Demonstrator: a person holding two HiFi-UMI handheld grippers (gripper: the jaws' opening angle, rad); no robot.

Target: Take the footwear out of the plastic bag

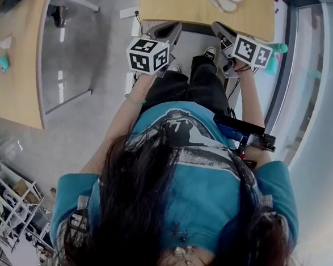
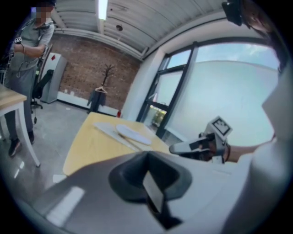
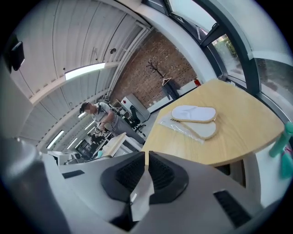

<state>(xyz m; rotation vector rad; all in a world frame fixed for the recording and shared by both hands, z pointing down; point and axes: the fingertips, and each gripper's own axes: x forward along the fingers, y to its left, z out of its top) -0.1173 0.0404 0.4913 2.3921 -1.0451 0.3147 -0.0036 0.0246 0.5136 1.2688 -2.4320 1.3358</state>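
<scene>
Past the person's hair (image 1: 144,213), left gripper (image 1: 172,27) and right gripper (image 1: 220,27) sit pinched together, empty; the slippers (image 3: 194,113) lie crosswise on the far table (image 3: 242,132), nearer the right gripper; plastic bag (image 3: 179,128) just beside them.

Right gripper (image 3: 146,156) jaws together; 2 slippers (image 3: 193,113) on table (image 3: 247,132).

A red brick wall (image 3: 160,61) closes the far end, with a bare coat stand (image 2: 107,73) before it. Overhead is a pale panelled ceiling (image 3: 91,41) with a lit strip light (image 3: 84,69). Tall dark-framed windows (image 2: 183,87) line one side — on the glossy grey floor (image 1: 71,117) a light wooden table (image 1: 180,11) stands beside them, a second table (image 1: 14,73) well apart.
</scene>
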